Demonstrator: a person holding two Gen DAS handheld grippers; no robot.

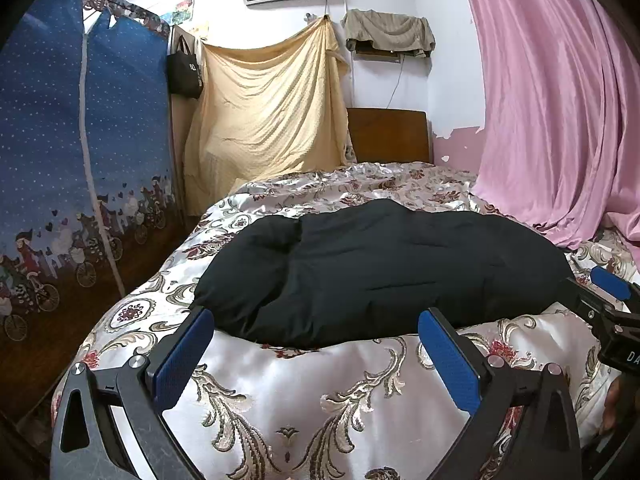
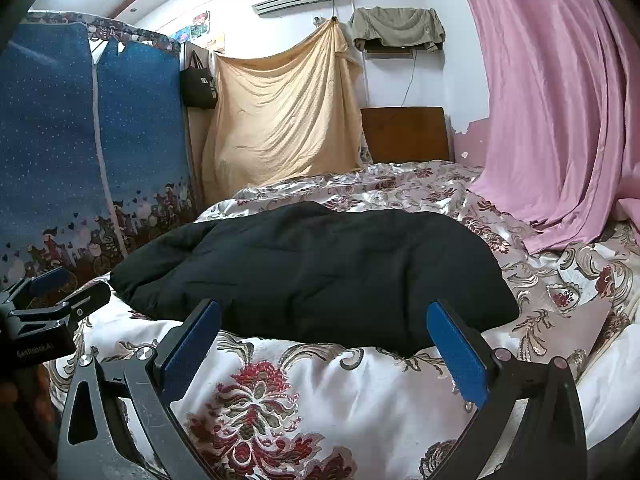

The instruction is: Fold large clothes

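So the coat is a black, puffy, quilted thing lying in a long lump across the bed, at 12 o'clock from both grippers and just past their tips. The left gripper has its fingers wide apart and holds nothing, and the same goes for the right gripper, which sits off at the left one's 3 o'clock. Judging by the padding, the coat looks bulky but light, soft and springy, so it probably won't hold a crease without being pressed down. The shell looks smooth, and the bed cover is shiny satin, so it may slide when tugged. Best bet looks like pinching the near hem: the left takes the end at its 10 o'clock, the right the end at its 2 o'clock. Sleeves and collar can't be made out.
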